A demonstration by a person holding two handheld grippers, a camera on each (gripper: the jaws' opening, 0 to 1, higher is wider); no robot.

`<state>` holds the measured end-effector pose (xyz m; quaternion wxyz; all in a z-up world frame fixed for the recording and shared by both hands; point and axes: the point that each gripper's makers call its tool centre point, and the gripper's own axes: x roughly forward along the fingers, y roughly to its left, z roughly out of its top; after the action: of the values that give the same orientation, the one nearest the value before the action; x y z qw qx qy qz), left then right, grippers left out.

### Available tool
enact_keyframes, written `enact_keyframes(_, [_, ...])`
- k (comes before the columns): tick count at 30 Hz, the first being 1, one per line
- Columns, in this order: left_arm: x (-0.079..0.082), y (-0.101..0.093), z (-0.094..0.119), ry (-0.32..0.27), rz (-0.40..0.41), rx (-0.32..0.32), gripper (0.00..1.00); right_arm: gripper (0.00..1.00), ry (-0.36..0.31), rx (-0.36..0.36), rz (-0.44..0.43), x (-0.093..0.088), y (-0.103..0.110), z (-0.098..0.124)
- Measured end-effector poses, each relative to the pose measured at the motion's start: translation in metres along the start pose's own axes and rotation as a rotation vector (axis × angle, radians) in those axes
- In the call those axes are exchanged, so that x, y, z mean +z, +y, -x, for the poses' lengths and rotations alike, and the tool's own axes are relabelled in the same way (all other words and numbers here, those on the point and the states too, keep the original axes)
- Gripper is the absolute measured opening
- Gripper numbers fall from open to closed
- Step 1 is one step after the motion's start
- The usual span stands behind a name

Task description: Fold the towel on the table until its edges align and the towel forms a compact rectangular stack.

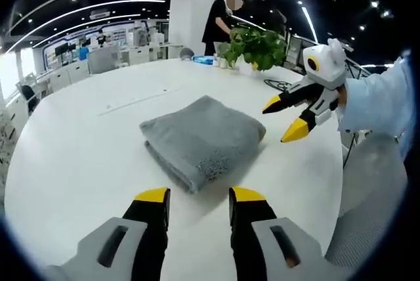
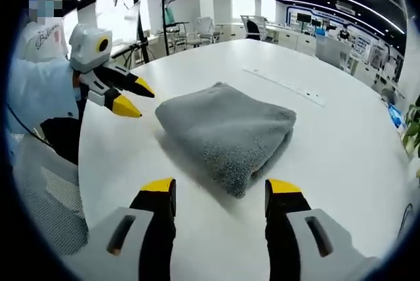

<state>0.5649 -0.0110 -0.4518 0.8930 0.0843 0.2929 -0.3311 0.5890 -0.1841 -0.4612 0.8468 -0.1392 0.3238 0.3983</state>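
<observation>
Grey towel (image 1: 202,139) (image 2: 226,130) lying folded in a compact stack on the white table (image 1: 79,156) (image 2: 341,143). Left gripper (image 1: 193,195) (image 2: 134,97) just short of its near edge, jaws spread, gripping nothing. Right gripper (image 2: 220,188) (image 1: 284,118) beside the towel, jaws likewise apart and empty

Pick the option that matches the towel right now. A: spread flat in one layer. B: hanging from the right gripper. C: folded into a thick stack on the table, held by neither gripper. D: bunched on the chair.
C: the grey towel lies folded in layers on the white table, with both grippers open and clear of it.
</observation>
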Motion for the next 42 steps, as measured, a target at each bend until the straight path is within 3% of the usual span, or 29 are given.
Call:
enact_keyframes(9, [0.002,0.003,0.024,-0.041,-0.002,0.047,0.43,0.63,-0.060,-0.021,-0.006,0.005,0.007,0.028])
enact_keyframes(18, [0.011,-0.003,0.053,-0.109,0.023,0.120,0.48,0.68,-0.088,-0.031,0.005,-0.001,0.017,0.052])
enact_keyframes(25, [0.008,-0.007,0.070,-0.160,0.056,0.172,0.52,0.72,-0.126,-0.040,0.003,-0.005,0.028,0.071])
enact_keyframes(42, [0.011,-0.022,0.079,-0.200,0.064,0.214,0.54,0.73,-0.178,-0.059,-0.046,-0.017,0.022,0.094])
